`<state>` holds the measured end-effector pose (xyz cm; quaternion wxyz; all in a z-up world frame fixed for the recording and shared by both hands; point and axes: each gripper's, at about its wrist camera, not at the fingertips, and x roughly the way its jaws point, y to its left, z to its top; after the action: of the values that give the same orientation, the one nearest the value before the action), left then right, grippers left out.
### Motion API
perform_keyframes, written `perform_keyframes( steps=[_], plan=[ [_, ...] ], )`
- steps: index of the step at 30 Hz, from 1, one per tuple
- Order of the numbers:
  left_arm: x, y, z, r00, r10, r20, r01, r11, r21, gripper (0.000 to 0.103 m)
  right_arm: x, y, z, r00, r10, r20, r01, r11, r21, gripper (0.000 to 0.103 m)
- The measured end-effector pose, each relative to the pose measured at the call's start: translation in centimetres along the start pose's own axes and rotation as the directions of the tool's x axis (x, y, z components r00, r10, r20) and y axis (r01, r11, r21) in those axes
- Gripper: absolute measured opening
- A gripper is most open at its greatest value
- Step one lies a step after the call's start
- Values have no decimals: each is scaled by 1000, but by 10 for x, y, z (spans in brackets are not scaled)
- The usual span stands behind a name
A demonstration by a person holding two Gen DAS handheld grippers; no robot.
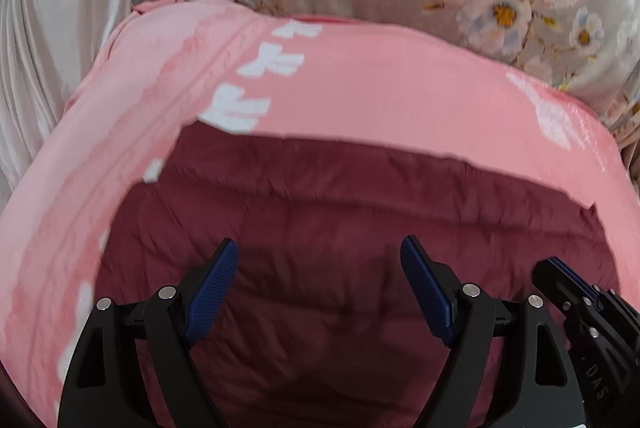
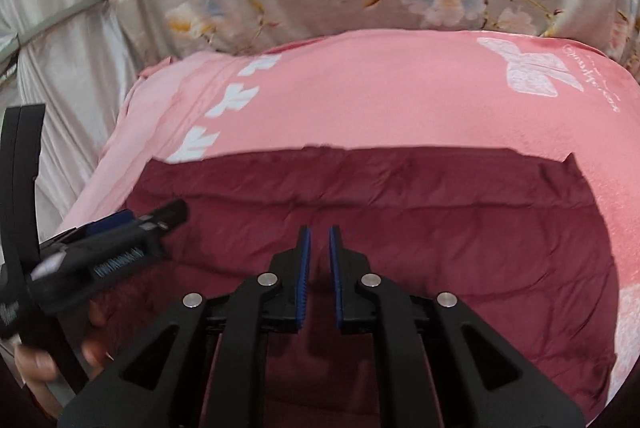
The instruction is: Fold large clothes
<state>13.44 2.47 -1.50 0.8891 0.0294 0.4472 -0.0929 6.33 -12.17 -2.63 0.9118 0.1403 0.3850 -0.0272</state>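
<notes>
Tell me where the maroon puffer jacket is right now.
The maroon puffer jacket lies flat on the pink blanket, directly under both grippers, filling the lower centre of both wrist views.

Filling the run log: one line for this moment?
left gripper: open, empty | right gripper: nearly closed, empty | jacket: maroon, on pink sheet

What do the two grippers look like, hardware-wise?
Both match: black plastic linkage frames with triangular cut-outs and round silver pivot bolts. The left gripper and right gripper carry flat fingers faced with ribbed blue pads. White lettering marks the bodies, too blurred to read. No cables visible. A bare hand grips the left handle.
</notes>
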Motion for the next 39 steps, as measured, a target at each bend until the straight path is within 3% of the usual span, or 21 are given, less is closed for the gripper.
perform_keyframes(
  steps=[2, 10, 26, 29, 33, 36, 39],
  plan=[
    [12, -3, -12, 1000, 4, -31, -5, 1000, -5, 80, 11, -1, -10, 999, -27, -17, 27, 1000, -15, 9],
    [22, -16, -28, 993, 112, 41, -114, 991, 67, 85, 24, 9, -32, 995, -96, -4, 95, 993, -74, 9],
    [32, -25, -33, 982, 178, 64, -184, 977, 107, 87, 32, 5, -37, 997, -74, -15, 73, 996, -51, 9],
    [32, -24, -33, 984, 165, 69, -172, 980, 99, 87, 32, 3, -37, 998, -63, -17, 62, 997, -42, 9],
    [18, -5, -34, 996, 75, 52, -77, 996, 34, 86, 21, 0, -36, 999, -36, -17, 35, 999, -13, 9],
    [-19, 29, -41, 999, 14, 49, -11, 998, -59, 85, -6, 9, -42, 999, 21, -27, -21, 1000, 1, 13],
    [-55, 76, -52, 998, 25, 56, -17, 990, -137, 85, -27, 26, -55, 997, 64, -42, -65, 997, -29, 13]
  ],
)
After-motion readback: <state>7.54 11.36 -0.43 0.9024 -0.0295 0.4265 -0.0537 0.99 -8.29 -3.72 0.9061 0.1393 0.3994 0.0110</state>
